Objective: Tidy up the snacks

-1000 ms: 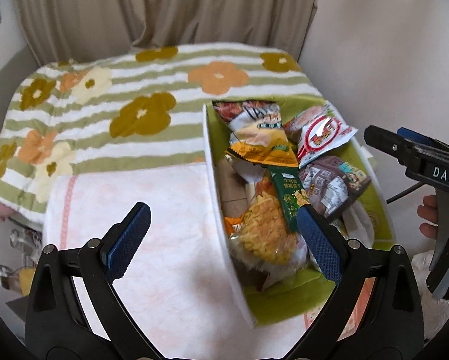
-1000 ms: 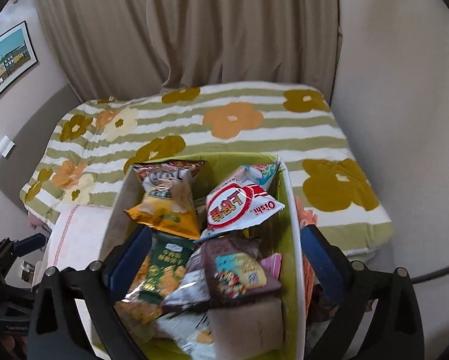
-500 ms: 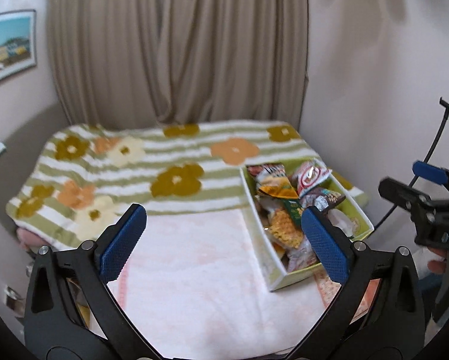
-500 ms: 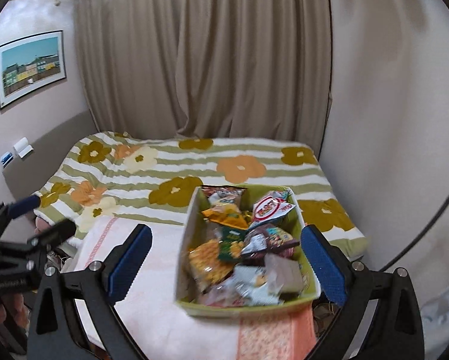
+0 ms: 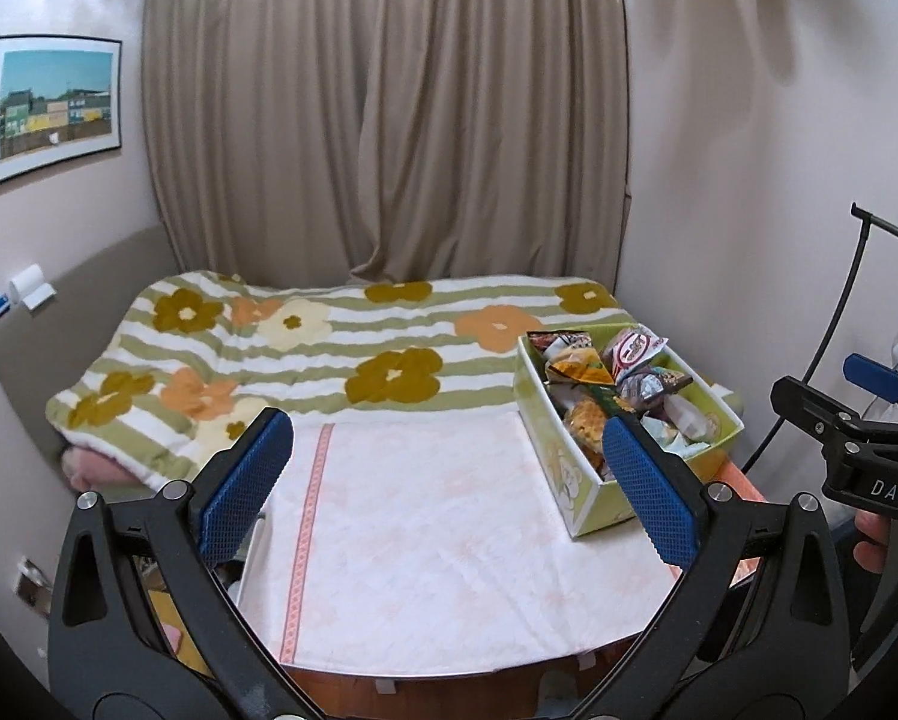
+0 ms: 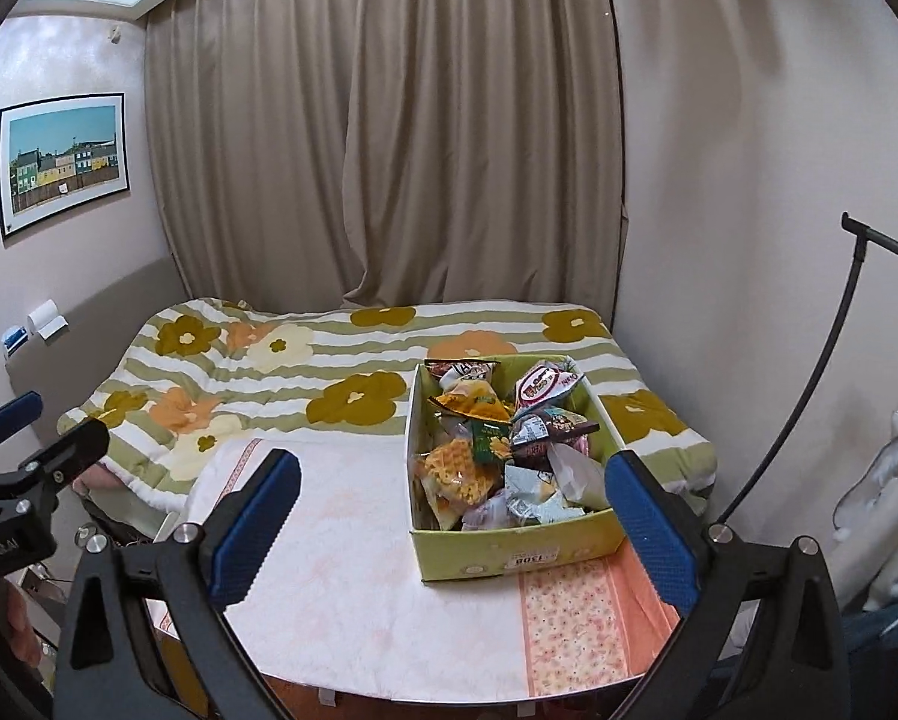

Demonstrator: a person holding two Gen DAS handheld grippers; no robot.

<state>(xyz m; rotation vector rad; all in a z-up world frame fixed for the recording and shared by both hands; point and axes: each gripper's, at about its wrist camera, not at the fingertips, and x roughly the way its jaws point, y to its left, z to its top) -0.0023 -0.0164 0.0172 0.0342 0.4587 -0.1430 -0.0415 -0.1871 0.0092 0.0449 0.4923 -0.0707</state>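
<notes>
A green cardboard box (image 6: 512,558) full of several snack bags (image 6: 497,450) stands on the right side of a table covered by a white towel (image 6: 353,552). It also shows in the left wrist view (image 5: 593,498), with the snack bags (image 5: 605,384) inside. My left gripper (image 5: 449,480) is open and empty, held back above the table's near edge. My right gripper (image 6: 449,516) is open and empty, held back in front of the box. Each gripper shows at the edge of the other's view.
A bed with a flowered striped blanket (image 6: 353,372) lies behind the table. Beige curtains (image 6: 389,150) hang at the back. A wall (image 6: 749,210) and a black stand pole (image 6: 809,372) are at the right. An orange flowered cloth (image 6: 575,624) lies under the box.
Both grippers have pulled far back and up from the box. The box, close under them a second ago, now sits small on the table. Both stay open and empty.
</notes>
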